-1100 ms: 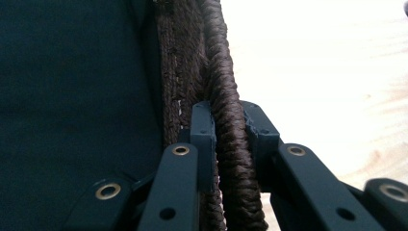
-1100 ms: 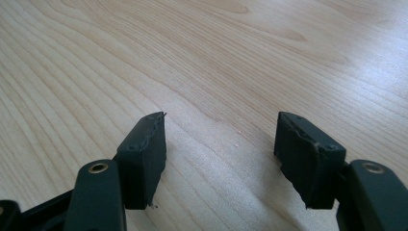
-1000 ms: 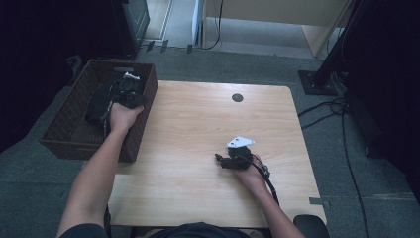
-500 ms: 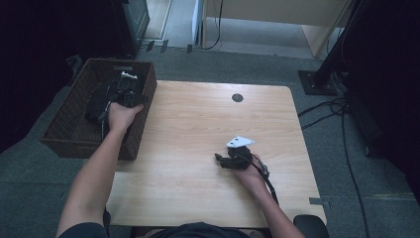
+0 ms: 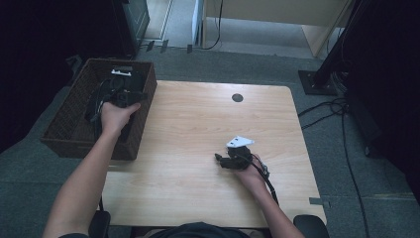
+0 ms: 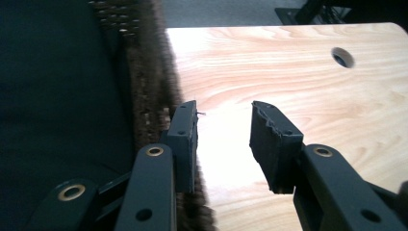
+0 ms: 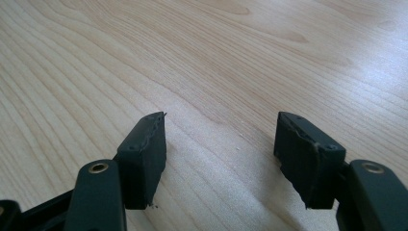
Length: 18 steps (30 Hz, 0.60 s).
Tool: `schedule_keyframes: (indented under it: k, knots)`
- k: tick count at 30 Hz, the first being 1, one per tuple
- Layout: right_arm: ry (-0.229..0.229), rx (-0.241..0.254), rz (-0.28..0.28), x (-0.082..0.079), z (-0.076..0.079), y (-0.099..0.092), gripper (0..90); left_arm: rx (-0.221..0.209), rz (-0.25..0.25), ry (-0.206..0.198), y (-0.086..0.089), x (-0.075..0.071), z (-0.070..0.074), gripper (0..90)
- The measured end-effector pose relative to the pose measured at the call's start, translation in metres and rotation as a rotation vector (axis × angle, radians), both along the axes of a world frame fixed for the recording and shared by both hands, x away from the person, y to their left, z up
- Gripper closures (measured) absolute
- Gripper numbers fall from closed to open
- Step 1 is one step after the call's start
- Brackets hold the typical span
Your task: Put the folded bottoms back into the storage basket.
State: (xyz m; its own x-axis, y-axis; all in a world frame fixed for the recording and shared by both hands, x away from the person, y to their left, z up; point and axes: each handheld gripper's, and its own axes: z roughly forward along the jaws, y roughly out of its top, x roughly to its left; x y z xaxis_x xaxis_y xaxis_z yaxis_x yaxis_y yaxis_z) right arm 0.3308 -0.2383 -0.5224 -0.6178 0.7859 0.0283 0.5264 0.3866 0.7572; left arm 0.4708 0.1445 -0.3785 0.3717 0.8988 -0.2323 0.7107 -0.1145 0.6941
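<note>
Left gripper (image 5: pixel 124 95) carried to the basket's (image 5: pixel 64 141) near wall, little else altered

Both grippers are seen parted and empty; the right gripper (image 5: pixel 224 161) is rested on the bench (image 5: pixel 198 124); no task object can be identified, so progress cannot be judged

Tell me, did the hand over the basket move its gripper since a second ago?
Yes, a little. The left gripper sits slightly farther up the wicker basket, toward its far end, than it did a second ago.

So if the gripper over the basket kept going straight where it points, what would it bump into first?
Probably the basket's woven wall, which sits right by one jaw of the left gripper. Past that lies bare wooden table with a round hole. Depth is hard to judge.
</note>
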Motion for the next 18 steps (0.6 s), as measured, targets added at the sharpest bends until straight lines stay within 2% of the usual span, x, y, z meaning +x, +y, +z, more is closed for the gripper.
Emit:
schedule_keyframes:
  k: [5,10,12,14,16,18]
  knots:
    - [0.000,0.000,-0.001,0.000,0.000,0.000,36.0,0.014,-0.069,-0.007,-0.021,-0.009,0.000,60.4]
    - [-0.002,0.001,0.000,0.000,0.000,0.000,36.0,-0.003,-0.132,-0.009,-0.040,-0.017,-0.011,57.8]
    - [-0.002,0.000,0.001,0.000,0.000,0.000,36.0,0.010,-0.157,-0.020,-0.046,-0.020,-0.017,57.2]
    - [-0.003,0.000,0.001,0.000,0.000,0.000,36.0,0.011,-0.177,0.004,-0.052,-0.022,-0.022,57.0]
    - [-0.003,0.000,0.001,0.000,0.000,0.000,36.0,0.020,-0.198,0.011,-0.059,-0.024,-0.027,56.3]
    - [-0.002,0.000,0.001,0.000,0.000,0.000,36.0,0.008,-0.214,0.017,-0.065,-0.028,-0.030,54.7]
